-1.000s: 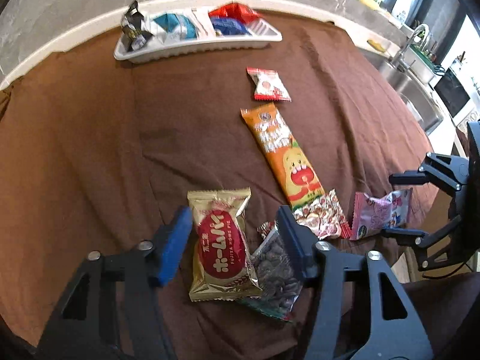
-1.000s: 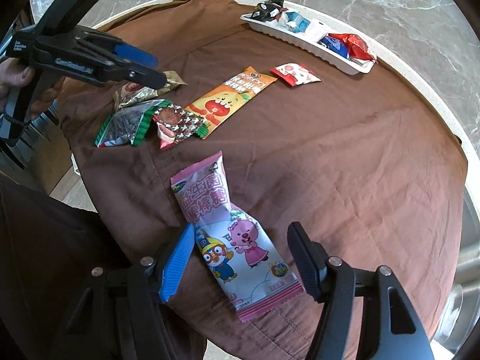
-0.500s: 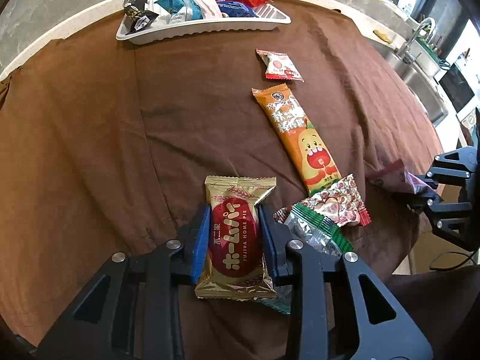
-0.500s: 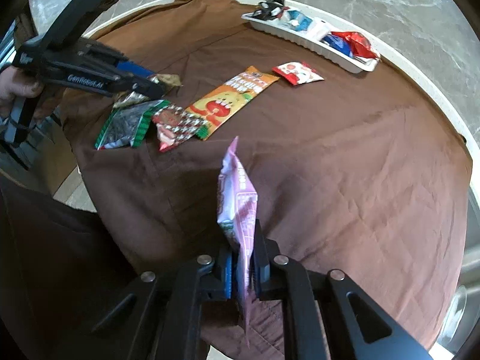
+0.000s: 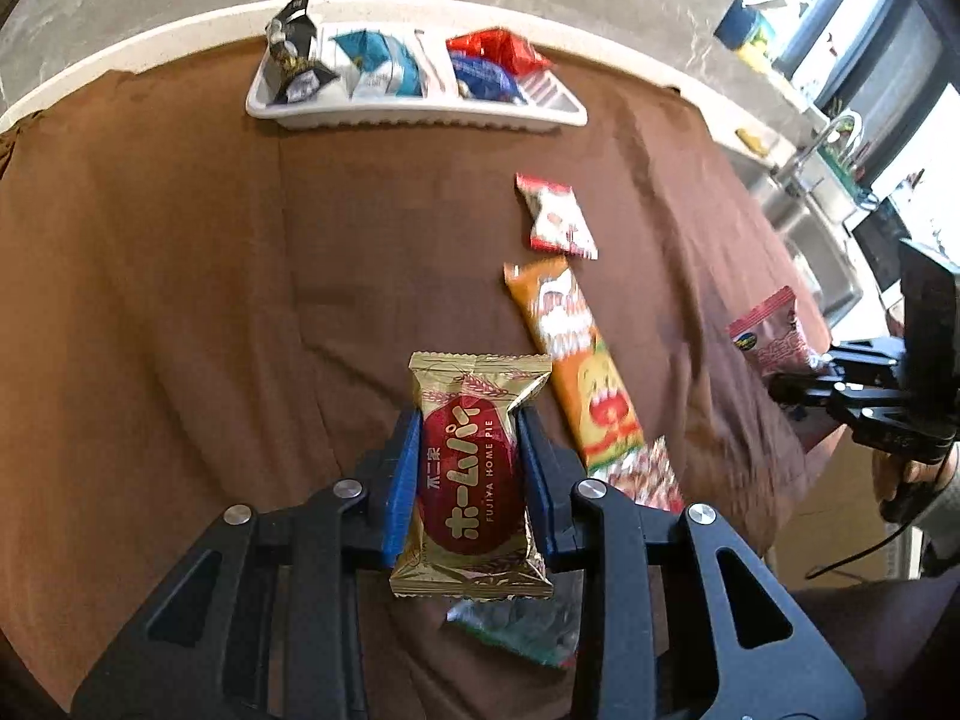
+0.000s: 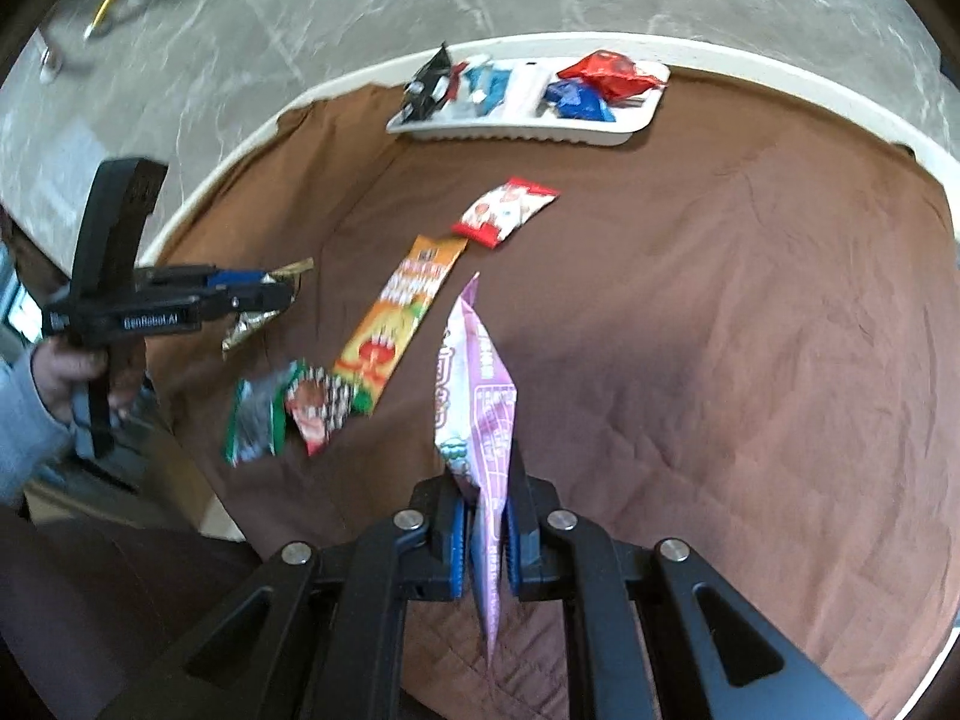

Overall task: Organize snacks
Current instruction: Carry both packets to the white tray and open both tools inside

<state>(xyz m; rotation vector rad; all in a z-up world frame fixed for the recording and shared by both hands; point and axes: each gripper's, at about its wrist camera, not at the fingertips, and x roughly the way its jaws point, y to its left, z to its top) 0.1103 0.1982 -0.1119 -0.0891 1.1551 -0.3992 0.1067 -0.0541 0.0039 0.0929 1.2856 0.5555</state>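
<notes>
Left wrist view: the left gripper (image 5: pixel 469 474) clamps one gold foil pie packet with a red oval label (image 5: pixel 471 474) by its long sides, the packet flat and raised above the brown tablecloth (image 5: pixel 180 300). Four loose snacks lie to its right: a small red-and-white sachet (image 5: pixel 557 217), a long orange wrapper printed with a cartoon face (image 5: pixel 576 360), a red patterned packet (image 5: pixel 651 477), and a green-edged seed packet (image 5: pixel 522 627) below the pie. One white divided plastic tray (image 5: pixel 414 117) at the far edge holds black, blue and red packets. A second ago the blue pads stood wide on either side of the pie on the cloth.

Right wrist view: the right gripper (image 6: pixel 485 540) is pinched tight on one pink-and-purple candy bag (image 6: pixel 480 396), standing on edge above the cloth. The same four loose snacks lie far left of it. A second ago the bag lay flat between parted pads; the tray now sits more centrally.
</notes>
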